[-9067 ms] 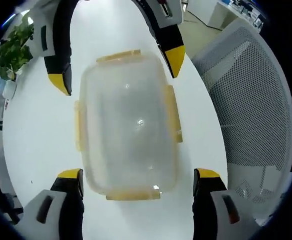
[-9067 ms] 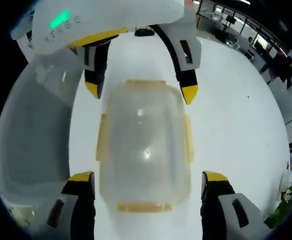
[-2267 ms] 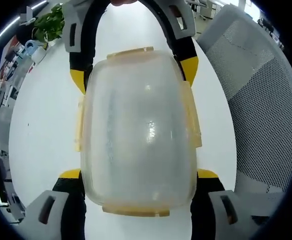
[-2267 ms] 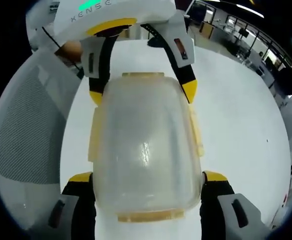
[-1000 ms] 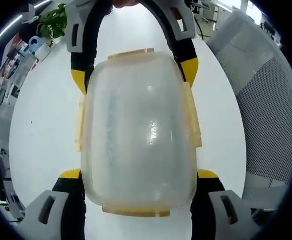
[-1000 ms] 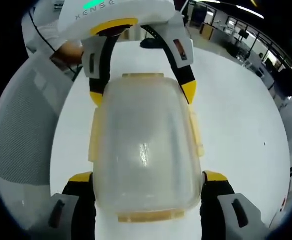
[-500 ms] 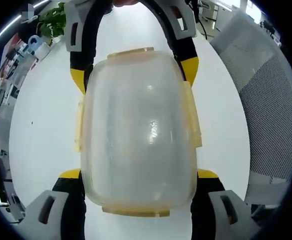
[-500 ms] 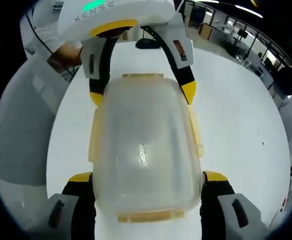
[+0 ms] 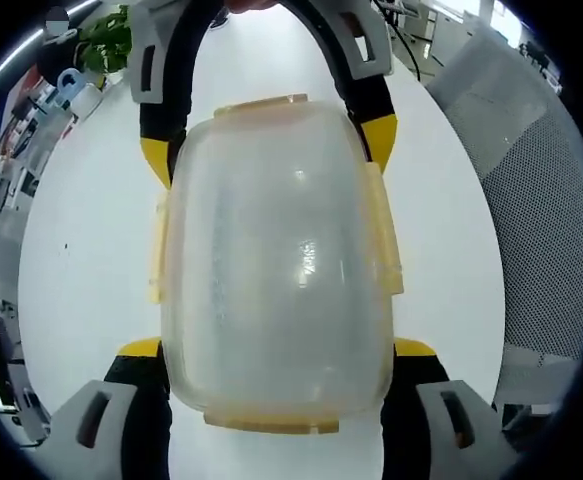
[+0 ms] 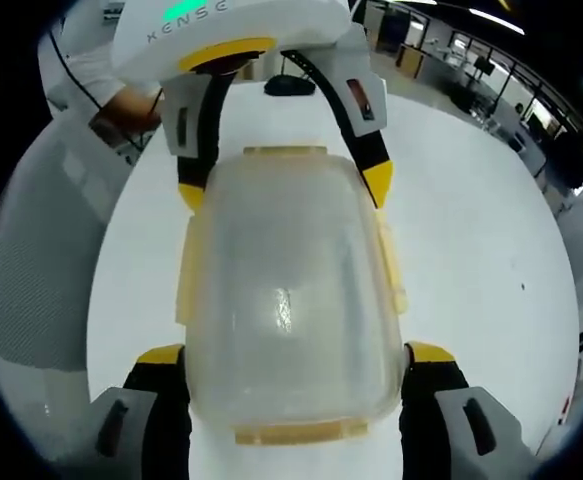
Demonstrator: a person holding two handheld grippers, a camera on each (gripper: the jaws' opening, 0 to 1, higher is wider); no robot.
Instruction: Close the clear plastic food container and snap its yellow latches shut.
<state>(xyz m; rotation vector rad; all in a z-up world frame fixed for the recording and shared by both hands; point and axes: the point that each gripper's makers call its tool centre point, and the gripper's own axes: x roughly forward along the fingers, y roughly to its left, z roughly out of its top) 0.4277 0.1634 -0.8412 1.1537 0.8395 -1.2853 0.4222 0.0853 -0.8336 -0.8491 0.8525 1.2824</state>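
The clear plastic container (image 9: 276, 260) with its lid on sits between my two grippers, which face each other over the white table (image 9: 81, 230). My left gripper (image 9: 278, 348) is shut on its near end, yellow-tipped jaws pressed to both sides. The right gripper (image 9: 267, 148) clamps the far end. In the right gripper view the container (image 10: 291, 290) is held the same way, with the right gripper (image 10: 296, 352) at the bottom and the left gripper (image 10: 283, 185) at the top. Pale yellow latches (image 9: 383, 240) lie along all sides; I cannot tell whether they are snapped.
A grey mesh chair (image 9: 546, 210) stands beside the table edge and also appears as the chair (image 10: 41, 250). A potted plant (image 9: 106, 40) and small items sit at the far end. A person's hand (image 10: 121, 110) holds the left gripper. Office desks (image 10: 471, 50) lie beyond.
Since 9.1 s ago both grippers have closed in and clamped the container's ends. In the last second the container stays fixed between the jaws while the background drifts slightly.
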